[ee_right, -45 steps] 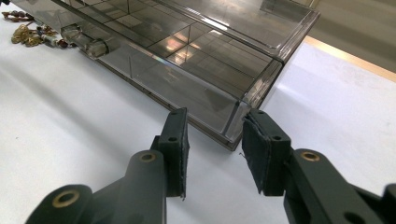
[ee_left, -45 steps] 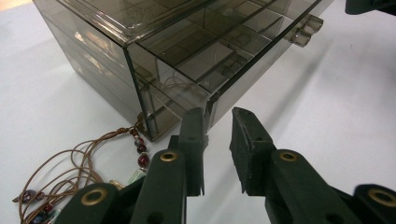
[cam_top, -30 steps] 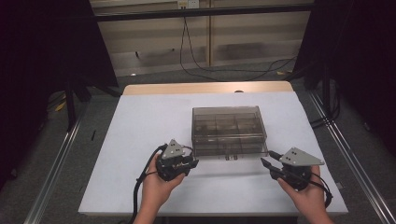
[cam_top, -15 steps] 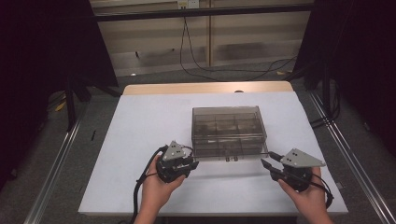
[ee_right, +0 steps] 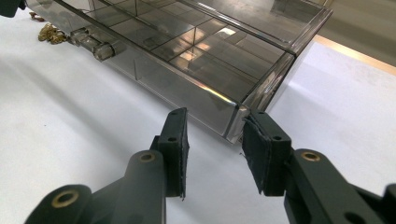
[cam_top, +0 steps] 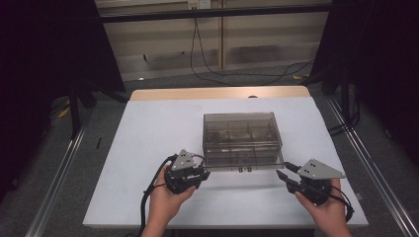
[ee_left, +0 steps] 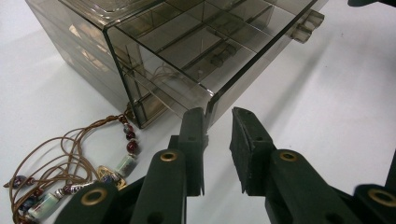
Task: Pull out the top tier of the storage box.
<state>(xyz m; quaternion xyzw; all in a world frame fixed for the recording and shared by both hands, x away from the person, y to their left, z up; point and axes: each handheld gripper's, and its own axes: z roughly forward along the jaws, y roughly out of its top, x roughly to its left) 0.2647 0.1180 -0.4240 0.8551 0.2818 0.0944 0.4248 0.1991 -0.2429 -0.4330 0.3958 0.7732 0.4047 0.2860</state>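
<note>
A smoky, see-through compartment box (cam_top: 242, 140) sits at the centre of the white table (cam_top: 148, 128) in the high view, its lid closed and its inside split by dividers into a grid of cells; the cells that can be seen through the lid look bare, though reflections blur some of them. A small clasp (ee_right: 93, 43) sticks out from its near long side, at the upper left of the right gripper view. The left gripper (ee_left: 218, 123) is at the bottom centre of its own view, jaws spread a little, tips just at the box's near corner, gripping nothing. At the lower left of that view a beaded cord necklace (ee_left: 70, 163) lies on the table beside the box. The right gripper (ee_right: 215, 135) has its jaws parted at the opposite near corner, also empty.
</note>
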